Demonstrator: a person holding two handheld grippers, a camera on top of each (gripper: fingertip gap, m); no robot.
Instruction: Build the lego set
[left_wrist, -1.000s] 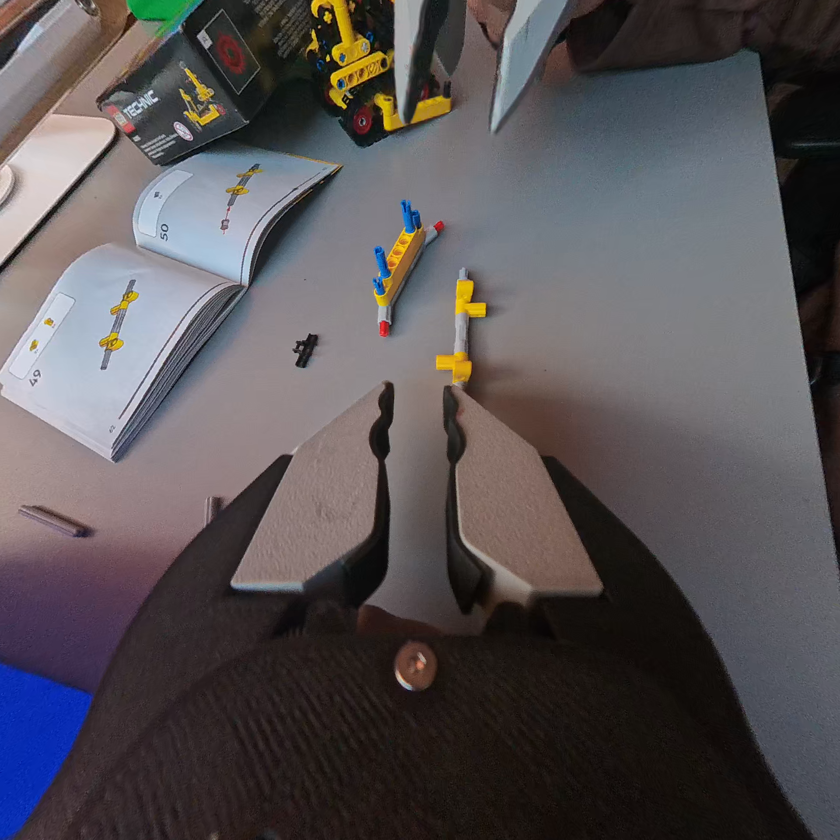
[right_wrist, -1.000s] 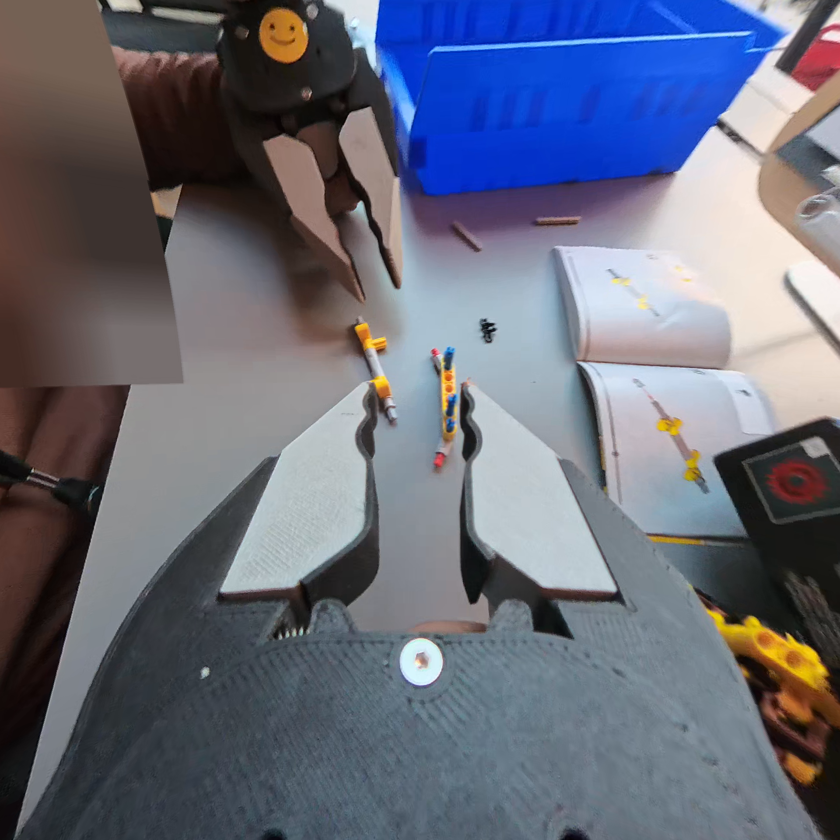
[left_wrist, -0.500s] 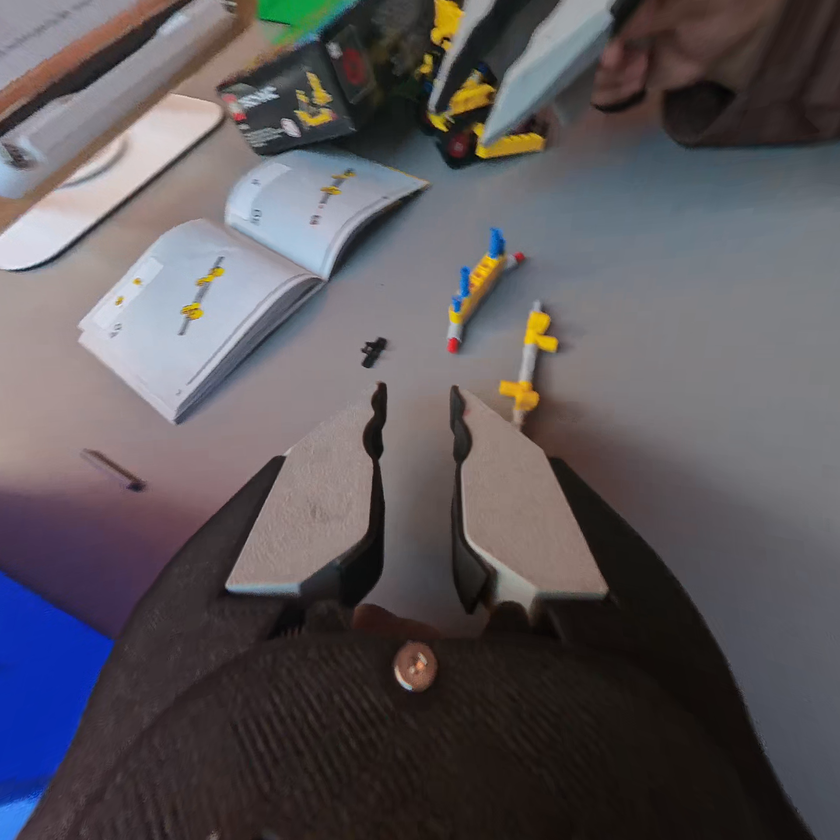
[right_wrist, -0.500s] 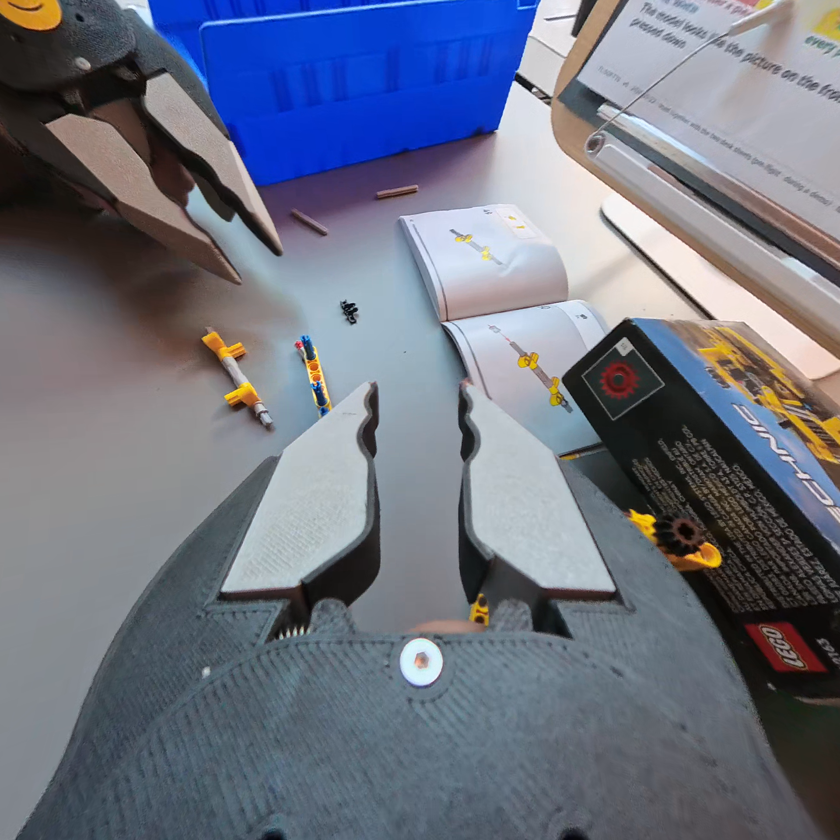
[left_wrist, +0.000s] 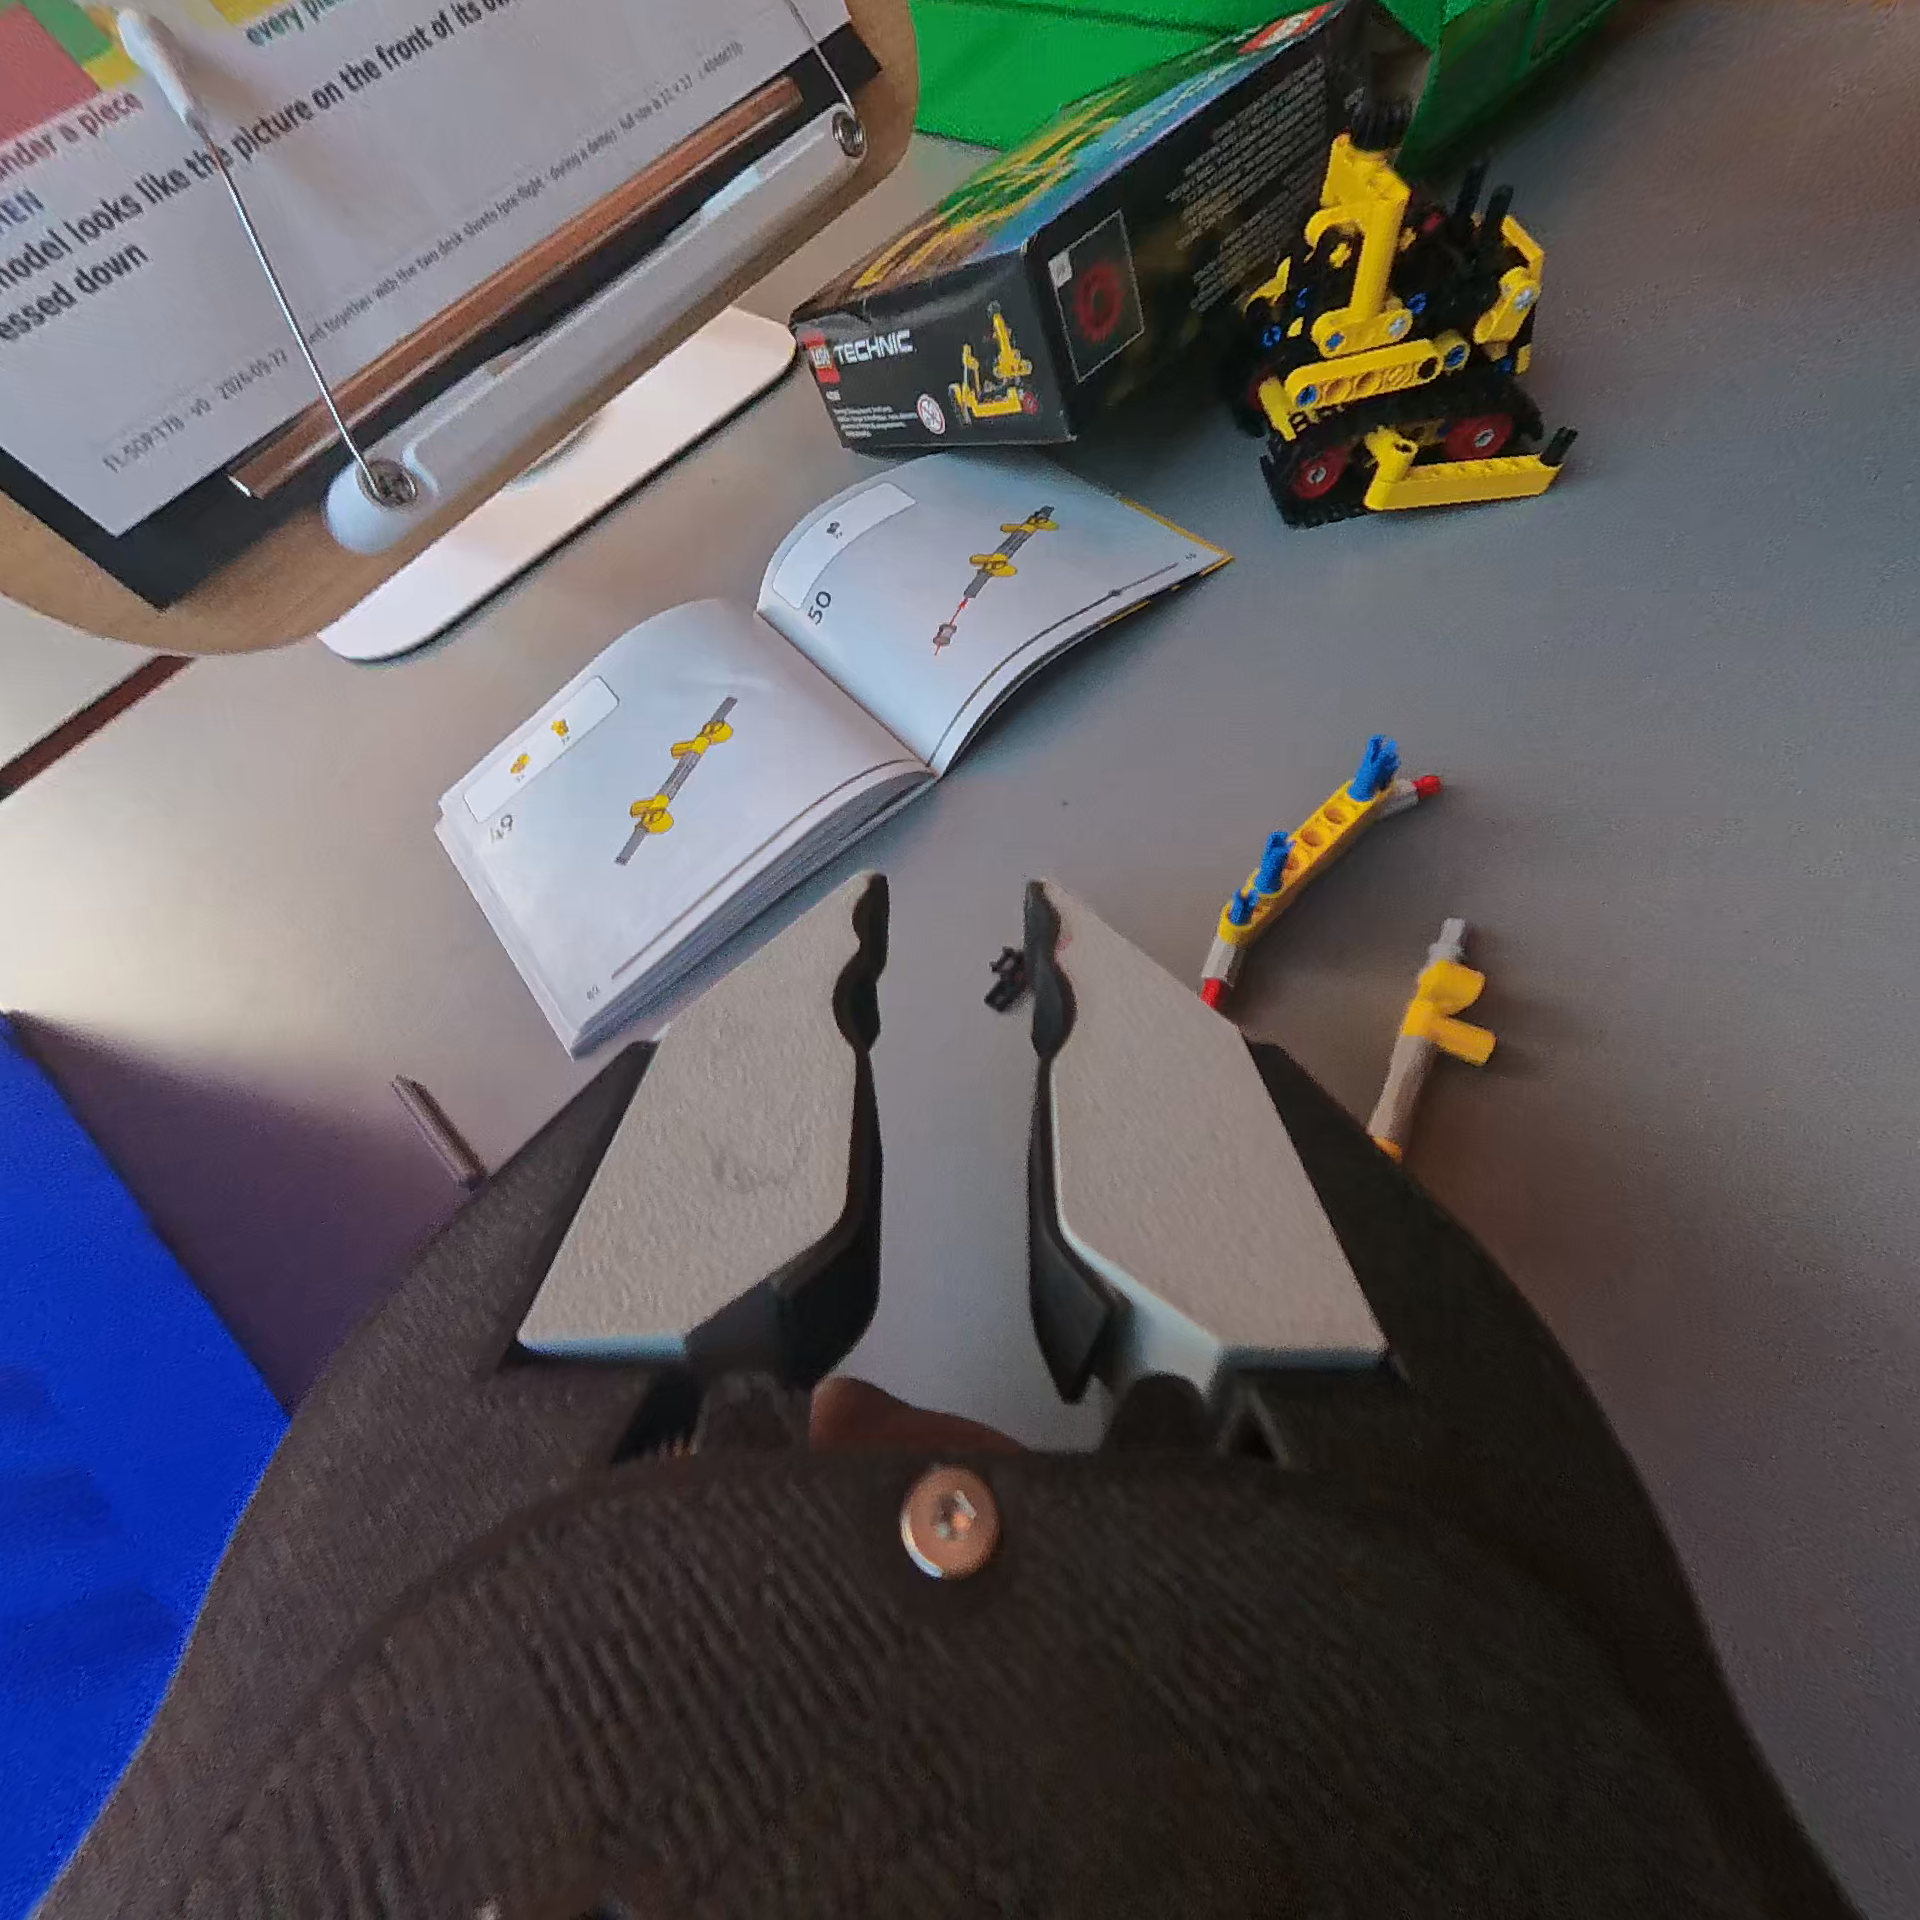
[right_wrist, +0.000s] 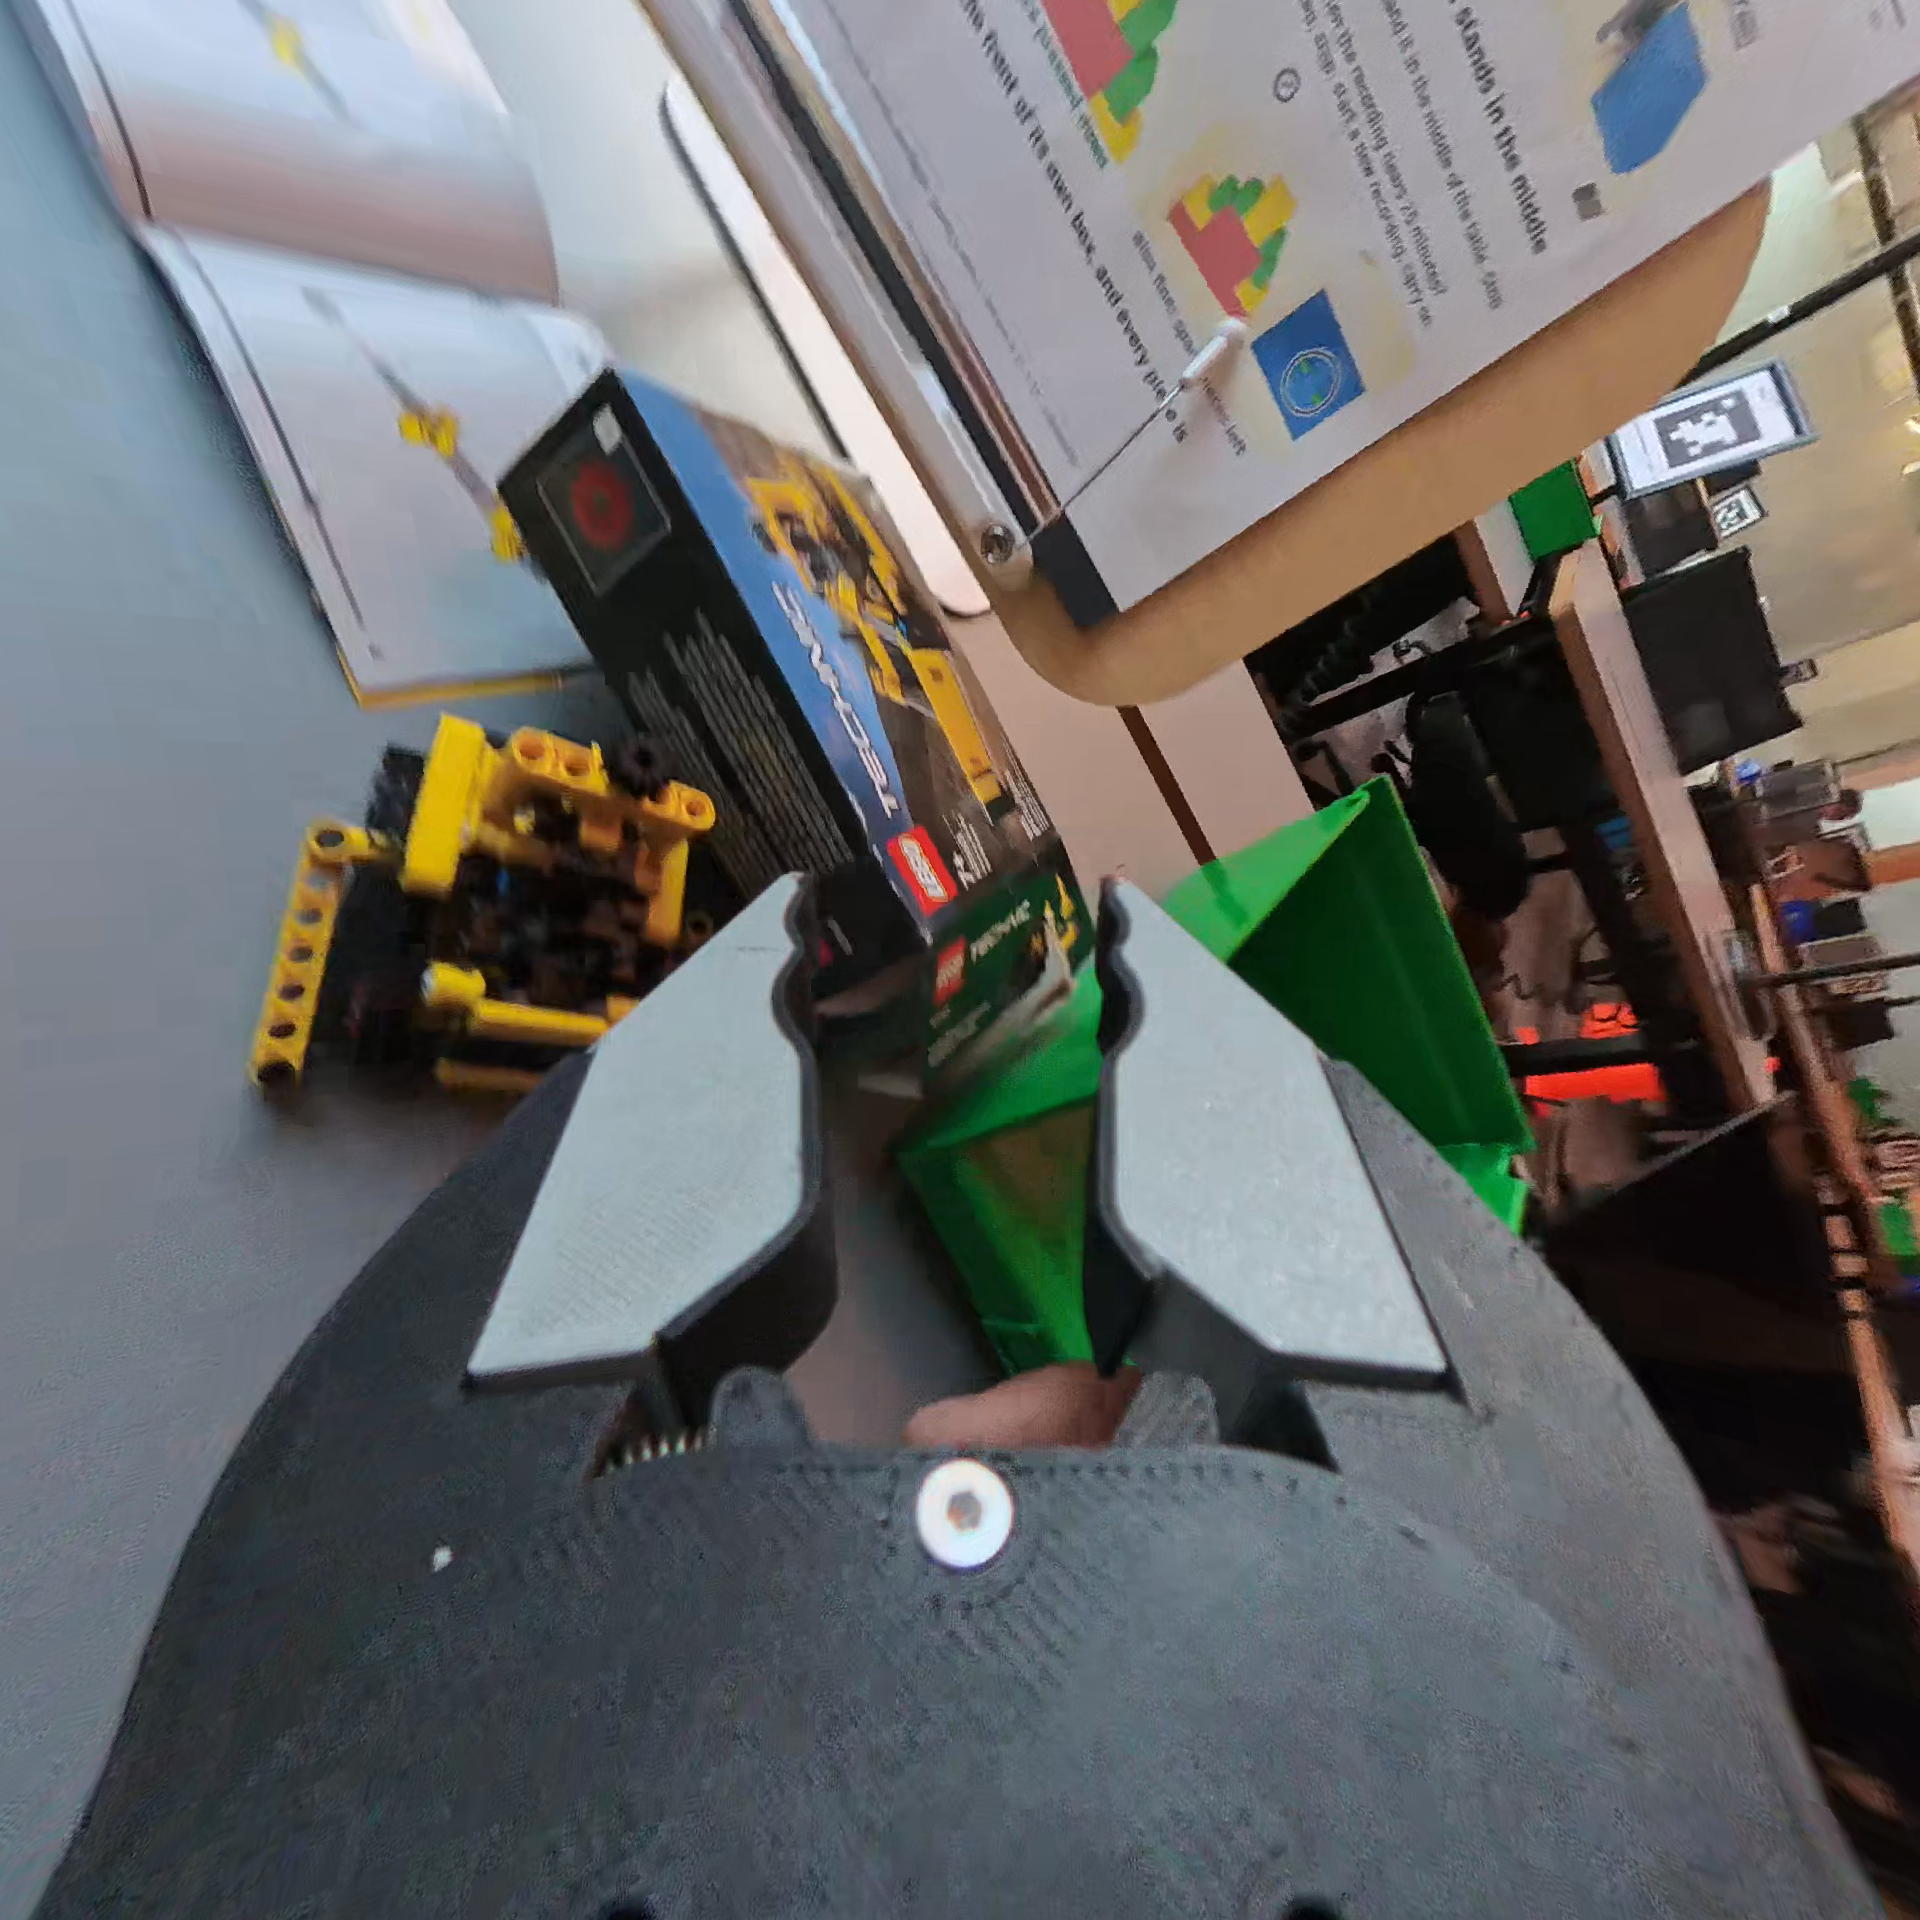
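Note:
My left gripper (left_wrist: 954, 902) is open and empty above the grey table. A small black pin piece (left_wrist: 1004, 977) lies just by its right fingertip. To the right lie a yellow beam with blue pins on a grey axle (left_wrist: 1311, 850) and a grey axle with yellow connectors (left_wrist: 1429, 1029). The half-built yellow and black bulldozer (left_wrist: 1392, 343) stands at the far right; it also shows in the right wrist view (right_wrist: 499, 904). The open instruction booklet (left_wrist: 748, 748) lies ahead. My right gripper (right_wrist: 951, 914) is open and empty, aimed at the set's box (right_wrist: 769, 665) and a green bin (right_wrist: 1278, 1039).
The black set box (left_wrist: 1060, 301) lies behind the booklet. A monitor on a white stand (left_wrist: 436, 291) with a paper sheet clipped on it fills the far left. A blue bin (left_wrist: 104, 1351) is at my left. A dark axle (left_wrist: 436, 1132) lies near it. Some 30 cm of space lies between my two pairs of fingers. My right tips are about 25 cm from the small black pin piece (left_wrist: 1004, 977), my left tips only 4 cm.
Both grippers have swung away from the loose pieces: the left turned left toward the booklet and monitor, the right turned right toward the box, bulldozer and green bin. Both stayed open.

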